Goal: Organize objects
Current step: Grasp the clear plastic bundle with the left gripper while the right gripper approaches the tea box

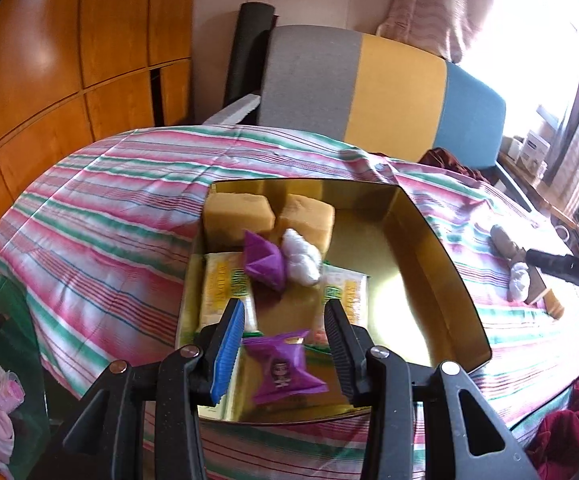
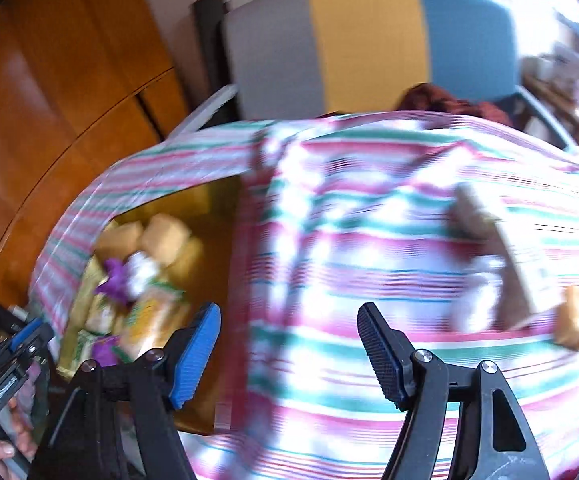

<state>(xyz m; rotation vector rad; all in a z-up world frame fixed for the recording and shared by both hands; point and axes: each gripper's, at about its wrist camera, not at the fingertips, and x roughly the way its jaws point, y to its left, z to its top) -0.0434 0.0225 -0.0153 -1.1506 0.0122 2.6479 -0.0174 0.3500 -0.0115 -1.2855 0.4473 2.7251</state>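
Note:
A gold tin box [image 1: 441, 256] sits on the striped tablecloth [image 1: 101, 216]. It holds two tan cakes [image 1: 237, 216], yellow packets [image 1: 225, 288], a white wrapped sweet [image 1: 301, 256] and two purple packets [image 1: 265, 262]. My left gripper [image 1: 285, 340] is open above the box's near end, with the nearer purple packet [image 1: 285, 368] lying between its fingers, not gripped. My right gripper [image 2: 289, 354] is open and empty above the cloth, right of the box [image 2: 209, 208]. The right wrist view is blurred. Loose items lie on the cloth at right: a brown piece [image 1: 505, 240], a white sweet [image 1: 519, 280] and a tan cake [image 2: 573, 324].
A grey, yellow and blue chair [image 1: 369, 88] stands behind the table. Wooden cabinets [image 1: 49, 60] fill the left. A glass side table [image 1: 5, 320] with small items is at lower left. The other gripper [image 1: 569, 268] shows at the right edge.

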